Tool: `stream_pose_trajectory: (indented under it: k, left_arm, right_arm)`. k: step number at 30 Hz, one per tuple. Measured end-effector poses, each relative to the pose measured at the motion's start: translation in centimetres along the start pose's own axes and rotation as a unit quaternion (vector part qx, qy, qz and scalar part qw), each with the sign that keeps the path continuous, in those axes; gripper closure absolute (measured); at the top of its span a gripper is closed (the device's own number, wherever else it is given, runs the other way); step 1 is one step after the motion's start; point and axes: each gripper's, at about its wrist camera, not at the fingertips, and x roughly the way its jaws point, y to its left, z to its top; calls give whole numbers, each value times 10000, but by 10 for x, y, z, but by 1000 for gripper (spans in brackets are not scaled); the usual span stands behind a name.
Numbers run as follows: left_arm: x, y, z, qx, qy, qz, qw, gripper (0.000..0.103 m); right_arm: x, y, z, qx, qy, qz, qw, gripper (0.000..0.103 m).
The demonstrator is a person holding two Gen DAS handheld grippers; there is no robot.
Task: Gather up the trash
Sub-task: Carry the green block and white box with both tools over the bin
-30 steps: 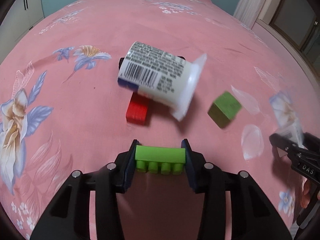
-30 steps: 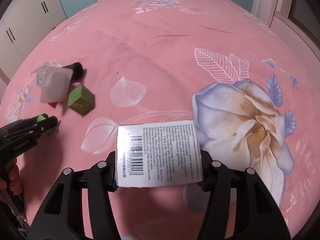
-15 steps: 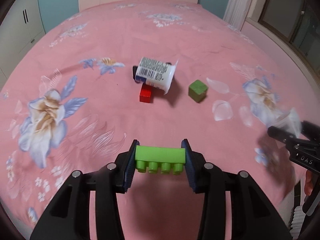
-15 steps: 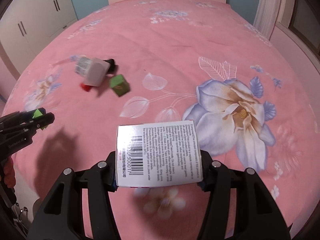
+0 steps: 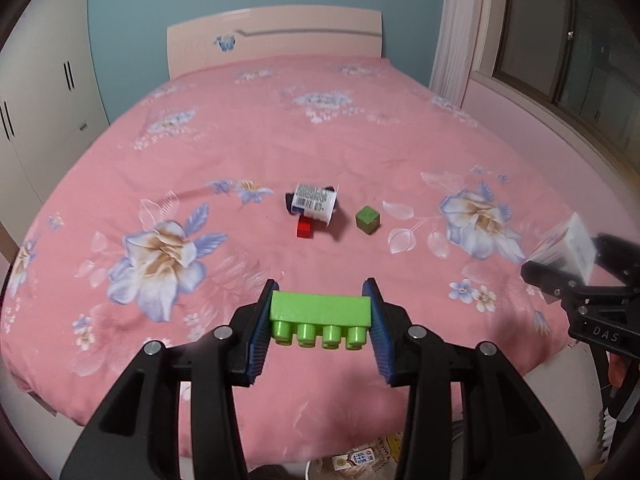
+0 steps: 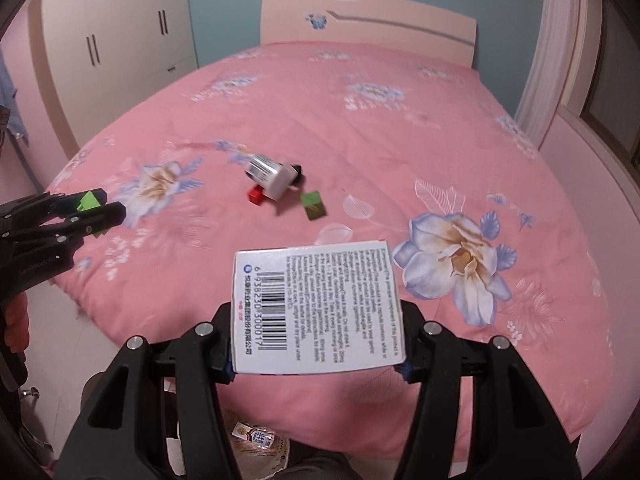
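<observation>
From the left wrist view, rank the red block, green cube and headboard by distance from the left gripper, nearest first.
From the left gripper:
1. Red block, straight ahead on the bedspread.
2. Green cube, ahead to the right; nearly tied with the block.
3. Headboard, at the far end.

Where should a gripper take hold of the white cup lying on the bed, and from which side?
Probably across the round body of the white cup, coming from above. It lies on its side on the bed, barcode label up, wide rim toward the green cube. Stay near mid-body: a red block and a dark object sit against it.
</observation>
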Motion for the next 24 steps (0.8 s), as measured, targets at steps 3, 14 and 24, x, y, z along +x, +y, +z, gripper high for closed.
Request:
stream_pose_trajectory:
  k: [3, 14, 24]
  left_arm:
    - [-24, -1, -6, 45, -132, 21, 9999, 58]
    - [-92, 1, -37, 179, -435, 227, 9986, 58]
    - [-110, 0, -73, 277, -387, 249, 9986, 58]
  right_arm:
    - [-23, 10, -3, -53, -140, 73, 9999, 46]
    - [-82, 46, -27, -453, -413, 149, 9980, 46]
    - [-105, 73, -57, -693, -481, 296, 9960, 46]
